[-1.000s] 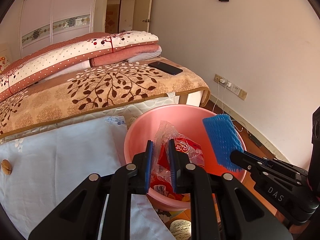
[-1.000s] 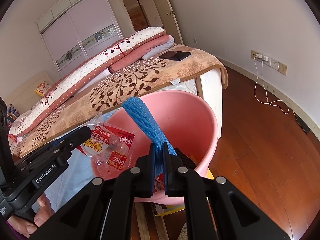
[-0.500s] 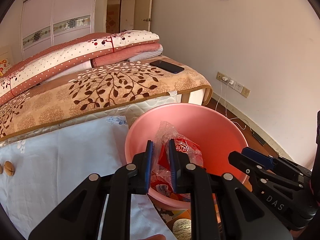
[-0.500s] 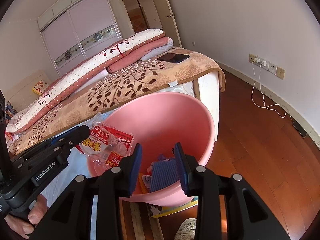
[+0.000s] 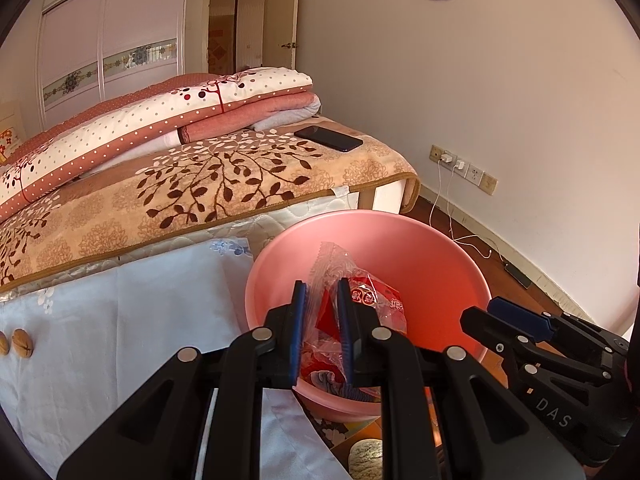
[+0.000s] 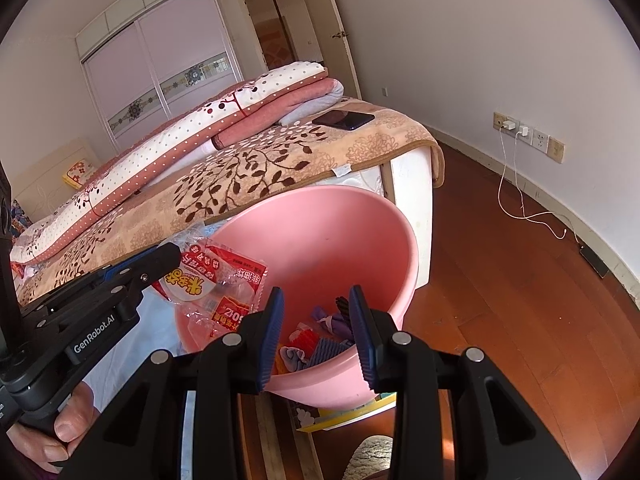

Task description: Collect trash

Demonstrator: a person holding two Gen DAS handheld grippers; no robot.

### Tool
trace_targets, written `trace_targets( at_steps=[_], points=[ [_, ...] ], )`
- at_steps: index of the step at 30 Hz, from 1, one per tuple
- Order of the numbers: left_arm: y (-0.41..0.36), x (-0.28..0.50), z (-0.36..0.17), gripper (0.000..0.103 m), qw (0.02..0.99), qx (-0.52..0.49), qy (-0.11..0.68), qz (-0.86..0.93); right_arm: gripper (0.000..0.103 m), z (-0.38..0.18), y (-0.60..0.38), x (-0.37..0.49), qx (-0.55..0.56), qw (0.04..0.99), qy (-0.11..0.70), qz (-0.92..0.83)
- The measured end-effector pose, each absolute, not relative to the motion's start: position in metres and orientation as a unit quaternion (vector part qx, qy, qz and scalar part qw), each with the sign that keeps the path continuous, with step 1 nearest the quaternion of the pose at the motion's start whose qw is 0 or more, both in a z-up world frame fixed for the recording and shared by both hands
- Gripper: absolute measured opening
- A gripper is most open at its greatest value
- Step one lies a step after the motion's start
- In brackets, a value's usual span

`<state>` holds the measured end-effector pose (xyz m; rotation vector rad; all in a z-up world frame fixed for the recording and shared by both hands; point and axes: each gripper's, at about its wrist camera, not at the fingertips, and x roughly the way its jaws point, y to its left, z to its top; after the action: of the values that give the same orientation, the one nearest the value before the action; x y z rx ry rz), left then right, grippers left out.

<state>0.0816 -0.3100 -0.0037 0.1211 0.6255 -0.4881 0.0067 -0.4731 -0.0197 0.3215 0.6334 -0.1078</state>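
A pink plastic basin [image 5: 420,256] [image 6: 320,220] stands beside the bed and holds several pieces of trash. My left gripper [image 5: 322,308] is shut on a clear and red snack wrapper [image 5: 360,300] and holds it over the basin's near rim; the wrapper also shows in the right wrist view [image 6: 216,280]. My right gripper [image 6: 316,312] is open and empty above the basin. A blue ridged foam piece [image 6: 326,354] lies at the basin's bottom among other scraps.
The bed [image 5: 180,184] with a leaf-pattern blanket and folded quilts [image 5: 160,112] lies behind the basin, a black phone [image 5: 328,138] on it. A white cloth [image 5: 120,312] with two walnuts [image 5: 22,342] is at left. Chargers and cables [image 6: 520,184] hang by the right wall.
My right gripper opened and the blue foam piece dropped into the basin. My left gripper kept its hold on the wrapper over the basin.
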Motion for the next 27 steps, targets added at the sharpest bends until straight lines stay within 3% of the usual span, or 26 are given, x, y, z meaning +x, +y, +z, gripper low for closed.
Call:
trace_targets(
  at_steps=[27],
  points=[
    [-0.3090, 0.0742, 0.0035, 0.015, 0.922, 0.058, 0.299, -0.238, 0.033, -0.0151, -0.4734, 0.0050, 0.153, 0.937, 0.310, -0.054]
  ],
)
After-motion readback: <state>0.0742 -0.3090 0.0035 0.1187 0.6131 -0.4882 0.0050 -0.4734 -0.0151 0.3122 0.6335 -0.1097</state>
